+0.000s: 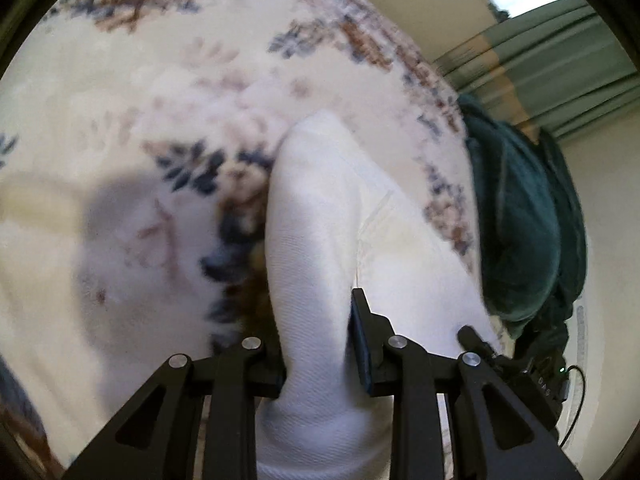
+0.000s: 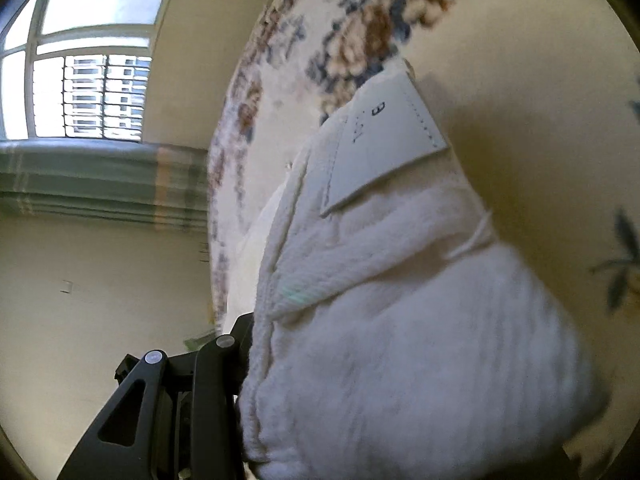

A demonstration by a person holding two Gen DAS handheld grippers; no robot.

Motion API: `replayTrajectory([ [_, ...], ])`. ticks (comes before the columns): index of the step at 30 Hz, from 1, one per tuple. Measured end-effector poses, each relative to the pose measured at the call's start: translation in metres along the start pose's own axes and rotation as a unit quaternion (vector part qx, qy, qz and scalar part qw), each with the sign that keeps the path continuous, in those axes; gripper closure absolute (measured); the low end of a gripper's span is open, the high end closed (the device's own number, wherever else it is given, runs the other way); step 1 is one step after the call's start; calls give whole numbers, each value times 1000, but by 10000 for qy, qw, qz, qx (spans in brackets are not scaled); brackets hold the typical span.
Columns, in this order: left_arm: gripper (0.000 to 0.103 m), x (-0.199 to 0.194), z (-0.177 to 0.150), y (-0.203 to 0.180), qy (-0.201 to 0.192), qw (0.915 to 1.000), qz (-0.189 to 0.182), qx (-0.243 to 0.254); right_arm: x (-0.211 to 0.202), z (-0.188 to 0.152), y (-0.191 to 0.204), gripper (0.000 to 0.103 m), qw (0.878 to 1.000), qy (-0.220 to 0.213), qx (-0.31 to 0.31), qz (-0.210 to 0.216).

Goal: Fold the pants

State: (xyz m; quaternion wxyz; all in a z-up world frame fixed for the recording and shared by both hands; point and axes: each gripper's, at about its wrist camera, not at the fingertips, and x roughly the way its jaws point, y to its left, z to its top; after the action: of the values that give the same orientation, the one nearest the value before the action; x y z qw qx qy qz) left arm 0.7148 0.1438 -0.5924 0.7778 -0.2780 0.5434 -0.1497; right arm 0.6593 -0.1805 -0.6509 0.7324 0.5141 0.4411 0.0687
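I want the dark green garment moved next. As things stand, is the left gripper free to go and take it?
Probably not yet. The left gripper has its jaws closed on a fold of the white pants, so it would have to let go first; the dark green garment lies just beyond them.

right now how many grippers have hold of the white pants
2. The left gripper pinches a bunched fold of the white pants; the right gripper holds the waistband end, though cloth hides one of its fingers.

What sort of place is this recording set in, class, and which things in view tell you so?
Probably a room in a home, perhaps a bedroom. A flower-patterned cream spread lies under the white pants, a green curtain hangs below a barred window, and the walls are plain cream.
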Motion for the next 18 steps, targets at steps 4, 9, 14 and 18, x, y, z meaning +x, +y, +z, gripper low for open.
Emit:
replayTrajectory([
  [4,61,-4,-9,3,104,9996,237,137,-1,-3,-11,39,9985,346,-71,-426],
  [9,51,-17,-24,1,333,9969,713,27,-17,-1,-12,18,9912,624,-322,-1120],
  [14,34,-44,-44,-16,244,9871,1493,515,-49,-12,10,6,9641,585,-1073,-2356],
  [18,15,-62,-60,-33,270,9688,2249,1007,-74,-28,41,4,9165,320,-1949,-3479],
])
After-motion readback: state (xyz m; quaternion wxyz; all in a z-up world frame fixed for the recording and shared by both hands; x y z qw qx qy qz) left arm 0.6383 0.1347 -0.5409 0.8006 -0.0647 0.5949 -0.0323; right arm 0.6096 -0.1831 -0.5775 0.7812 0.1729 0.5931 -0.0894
